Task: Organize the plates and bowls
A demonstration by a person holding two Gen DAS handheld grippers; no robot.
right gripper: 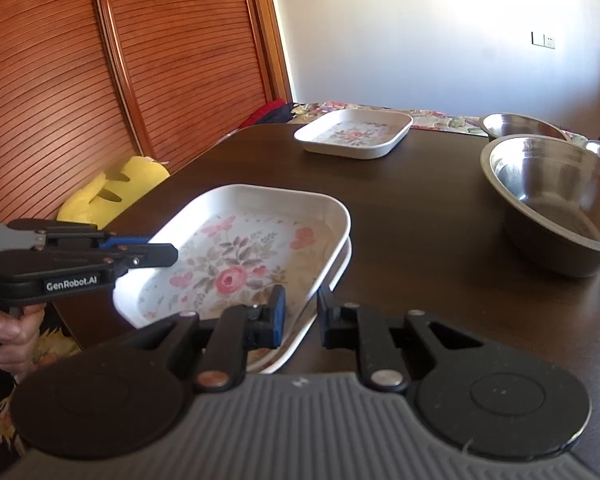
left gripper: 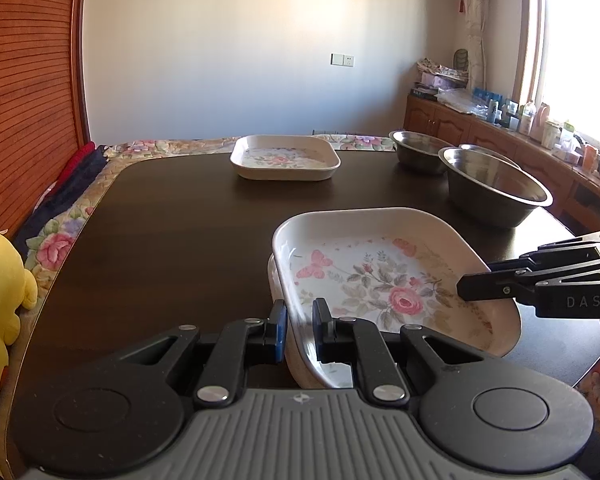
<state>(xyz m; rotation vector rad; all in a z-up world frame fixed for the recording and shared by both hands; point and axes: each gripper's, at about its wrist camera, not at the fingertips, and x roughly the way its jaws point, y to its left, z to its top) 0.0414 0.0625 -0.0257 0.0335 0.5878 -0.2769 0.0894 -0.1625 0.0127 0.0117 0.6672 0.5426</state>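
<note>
Two square floral plates lie stacked at the near edge of the dark table. The top floral plate sits tilted over the lower plate. My left gripper is shut on the top plate's near-left rim. The right gripper is shut on its right rim, one finger inside and one outside. A third floral plate rests alone at the far side. Three steel bowls stand to the right: a large one and two behind it.
A yellow plush toy sits off the table's left edge, on a floral cover. A slatted wooden door rises at the left. A low cabinet crowded with bottles runs under the window at the right. A hand holds the left gripper.
</note>
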